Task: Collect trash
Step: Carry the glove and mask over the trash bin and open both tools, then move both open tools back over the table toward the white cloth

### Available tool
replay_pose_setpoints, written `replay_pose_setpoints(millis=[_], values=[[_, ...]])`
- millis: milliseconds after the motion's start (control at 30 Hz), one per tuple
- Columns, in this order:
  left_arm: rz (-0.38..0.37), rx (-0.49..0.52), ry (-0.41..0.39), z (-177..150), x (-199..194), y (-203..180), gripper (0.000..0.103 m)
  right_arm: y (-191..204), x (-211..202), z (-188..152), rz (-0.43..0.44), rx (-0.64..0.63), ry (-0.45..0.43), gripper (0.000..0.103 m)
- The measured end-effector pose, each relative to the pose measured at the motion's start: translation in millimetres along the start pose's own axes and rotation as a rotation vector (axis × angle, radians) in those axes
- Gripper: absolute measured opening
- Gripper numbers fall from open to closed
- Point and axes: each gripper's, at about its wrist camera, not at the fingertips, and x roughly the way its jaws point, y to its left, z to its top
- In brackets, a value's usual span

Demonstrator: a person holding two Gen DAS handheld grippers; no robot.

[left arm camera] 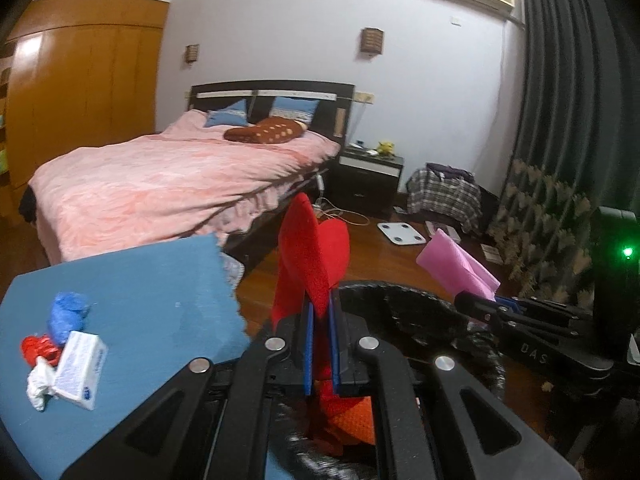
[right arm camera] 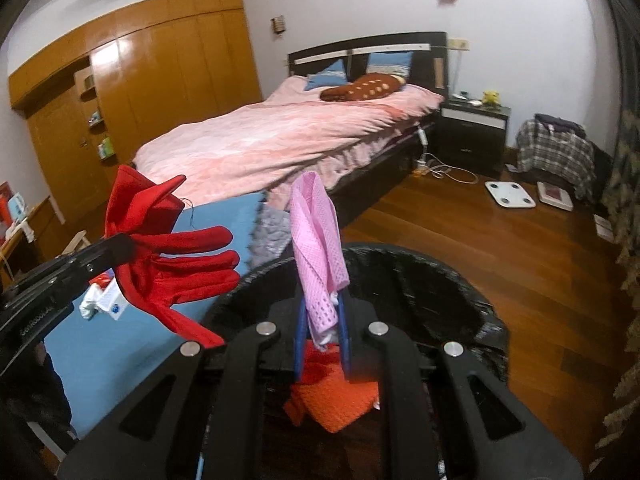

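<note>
Currently both grippers are held over the black-lined trash bin (right arm camera: pixel 420 280), each with a piece of fabric in its jaws. Left gripper (left arm camera: pixel 320 320): jaws pressed together on a red glove (left arm camera: pixel 308 256); in the right wrist view the glove (right arm camera: pixel 176 268) hangs with its fingers pointing toward the bin, just at the bin's near-left rim. Right gripper (right arm camera: pixel 322 320): jaws pinching a pink mesh cloth (right arm camera: pixel 316 240), which stands up from the fingers and droops slightly over them; the same cloth (left arm camera: pixel 456 268) shows at the right of the left wrist view, above the bin rim (left arm camera: pixel 400 292). Inside the bin, below both grippers, lies an orange knit item (right arm camera: pixel 332 404).

Beside the bin, a blue-covered table (left arm camera: pixel 140 288) carries the remaining litter, well apart from the left gripper: a crumpled blue wrapper (left arm camera: pixel 68 316), a red crumpled piece (left arm camera: pixel 38 350), a white crumpled paper (left arm camera: pixel 40 386) and a small white box (left arm camera: pixel 82 368), all touching or nearly so in one cluster.

Background: bed with pink cover (left arm camera: pixel 168 176), wooden floor (right arm camera: pixel 500 248).
</note>
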Motion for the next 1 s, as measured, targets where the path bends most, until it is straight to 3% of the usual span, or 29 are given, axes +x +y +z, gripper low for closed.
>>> replay_pose_setpoints(millis=[367, 433, 500, 633, 667, 767, 933, 1000], values=[[-0.063, 0.042, 0.081, -10, 39, -36, 0.008, -39, 6, -22, -0.057, 0.056, 0.028, 0.015], [-0.070, 0.037, 0.094, -12, 44, -39, 0.019, -43, 9, -25, -0.065, 0.060, 0.037, 0.019], [-0.062, 0.030, 0.094, -13, 45, -39, 0.034, -45, 12, -26, -0.073, 0.064, 0.042, 0.031], [-0.044, 0.025, 0.095, -14, 42, -34, 0.046, -46, 13, -29, -0.085, 0.068, 0.044, 0.055], [-0.036, 0.019, 0.094, -14, 41, -30, 0.048, -45, 12, -30, -0.088, 0.068, 0.038, 0.066], [-0.007, 0.001, 0.087, -13, 34, -19, 0.065, -39, 9, -30, -0.096, 0.062, 0.021, 0.088], [0.057, -0.023, 0.069, -16, 21, 1, 0.085, -29, 7, -25, -0.079, 0.056, 0.017, 0.094], [0.072, -0.033, 0.065, -18, 16, 9, 0.087, -23, 6, -23, -0.070, 0.055, 0.016, 0.095]])
